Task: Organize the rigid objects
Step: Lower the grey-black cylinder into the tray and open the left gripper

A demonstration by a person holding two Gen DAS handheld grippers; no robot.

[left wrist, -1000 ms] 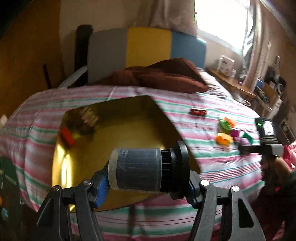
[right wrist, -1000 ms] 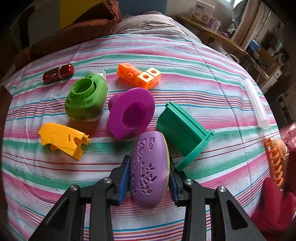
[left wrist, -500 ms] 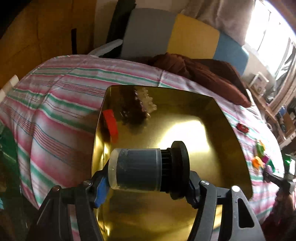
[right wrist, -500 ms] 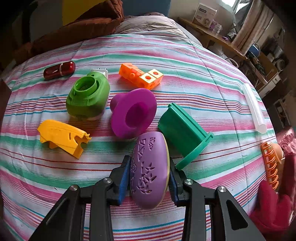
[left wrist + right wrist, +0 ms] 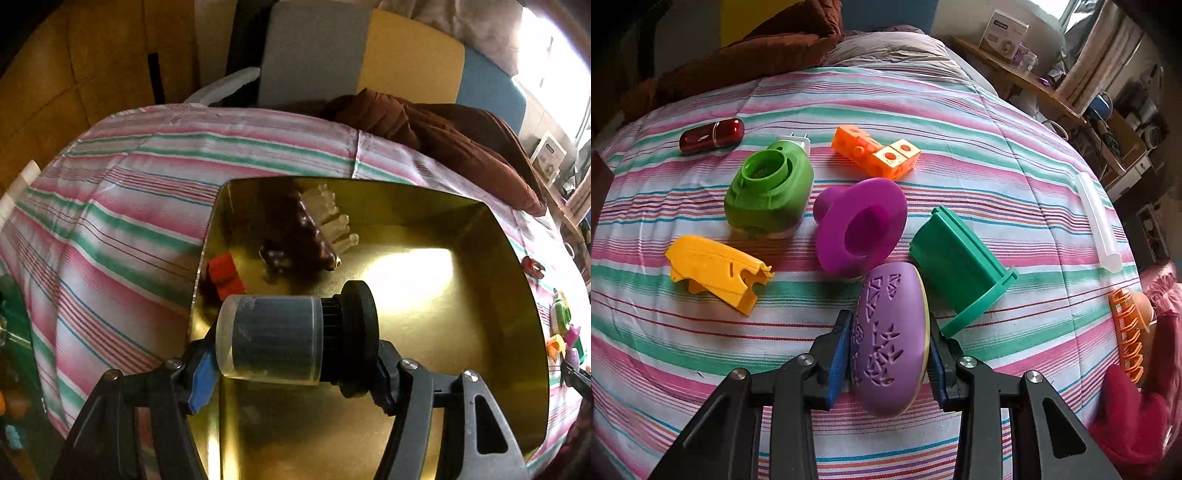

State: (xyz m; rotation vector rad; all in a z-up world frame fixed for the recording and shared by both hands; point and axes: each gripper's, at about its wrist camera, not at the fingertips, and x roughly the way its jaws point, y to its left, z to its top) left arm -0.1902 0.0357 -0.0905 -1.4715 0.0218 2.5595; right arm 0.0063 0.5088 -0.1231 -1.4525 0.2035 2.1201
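Left wrist view. The left gripper is clamped end to end on a grey cylindrical part with a clear cover and a black flanged end, held crosswise between the blue pads. It hangs over the gold tray, which rests on the striped bedspread. The tray already contains a red block at its left wall, a dark brown comb-like piece with a pale toothed piece beside it, and a small dark item that is too blurred to identify. Judgement: this part is at the drop-off stage and is not yet released.

Right wrist view. The right gripper is closed on a purple oval object with cut-out patterns, gripped by its two flat sides; its lower end appears to be at the bedspread, though contact cannot be confirmed. Loose items on the bed around it:
- green housing
- magenta funnel-shaped piece, just beside the purple oval
- green flanged box, also just beside it
- yellow shell
- orange block
- red capsule
- clear tube, well apart at the right
- orange comb-like clip at the right edge

Judgement: the task is under halfway. A few objects are in the tray, two are in the grippers, and at least eight remain on the bed.
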